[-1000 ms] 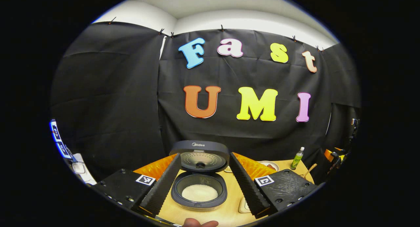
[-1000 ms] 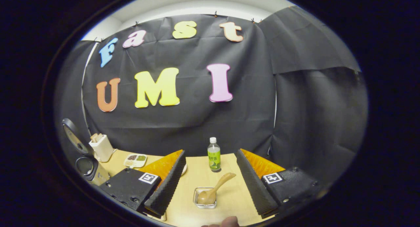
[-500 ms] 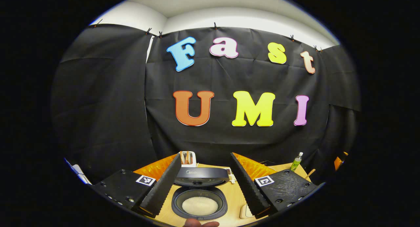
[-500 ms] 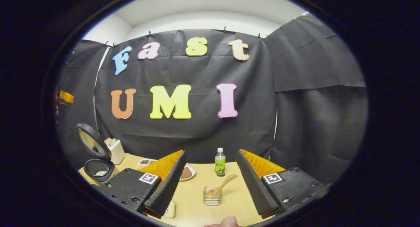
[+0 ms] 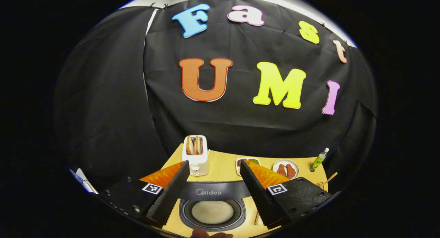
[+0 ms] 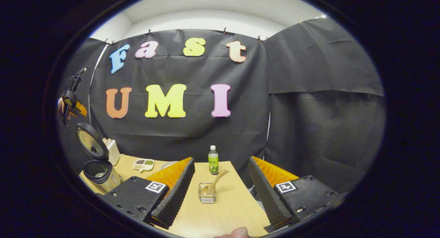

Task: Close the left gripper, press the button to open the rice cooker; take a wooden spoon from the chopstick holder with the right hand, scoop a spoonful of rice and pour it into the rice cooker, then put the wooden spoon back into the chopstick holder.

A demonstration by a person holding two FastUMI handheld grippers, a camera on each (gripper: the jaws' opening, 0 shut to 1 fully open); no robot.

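The rice cooker (image 5: 212,212) stands open right below my left gripper (image 5: 213,164), white rice in its pot and the raised lid (image 5: 213,191) seen edge-on between the open fingers. In the right gripper view the cooker (image 6: 99,170) stands at the far left with its lid (image 6: 90,145) up, and the left gripper (image 6: 70,102) hangs above it in a hand. The wooden spoon (image 6: 215,183) leans in a small clear container (image 6: 207,195) on the table, ahead of my open right gripper (image 6: 221,162) and apart from it. Nothing is between either pair of fingers.
A white toaster (image 5: 195,154) stands behind the cooker. A divided tray (image 5: 248,161), a plate of meat (image 5: 286,169) and a green bottle (image 5: 318,159) line the back of the wooden table (image 6: 230,207). The bottle (image 6: 213,163) stands just behind the spoon container.
My left gripper has risen and moved over the open cooker, so the lid now shows edge-on and the toaster appears behind it. My right gripper has drawn back from the spoon container.
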